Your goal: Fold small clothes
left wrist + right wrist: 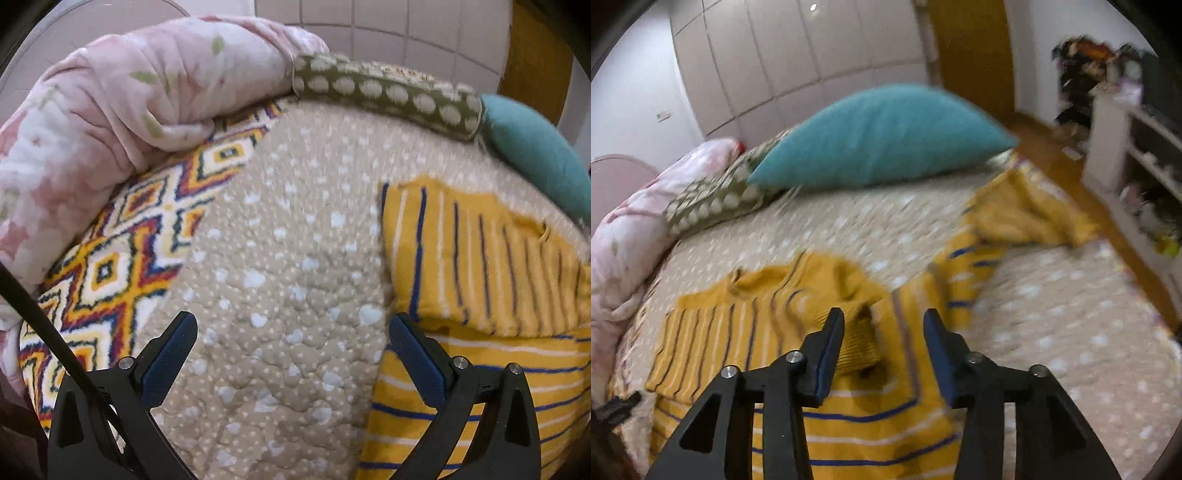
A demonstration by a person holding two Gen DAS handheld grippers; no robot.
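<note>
Sweater (768, 332) lies on the bed (1052, 314) near a teal pillow (882, 136), both hand-held grippers (293, 332) (884, 325) wide and empty.

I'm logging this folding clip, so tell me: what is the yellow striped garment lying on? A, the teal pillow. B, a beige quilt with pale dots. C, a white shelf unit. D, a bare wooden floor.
B: the yellow striped garment is spread on the beige dotted quilt, with the teal pillow farther back and apart from it.
</note>
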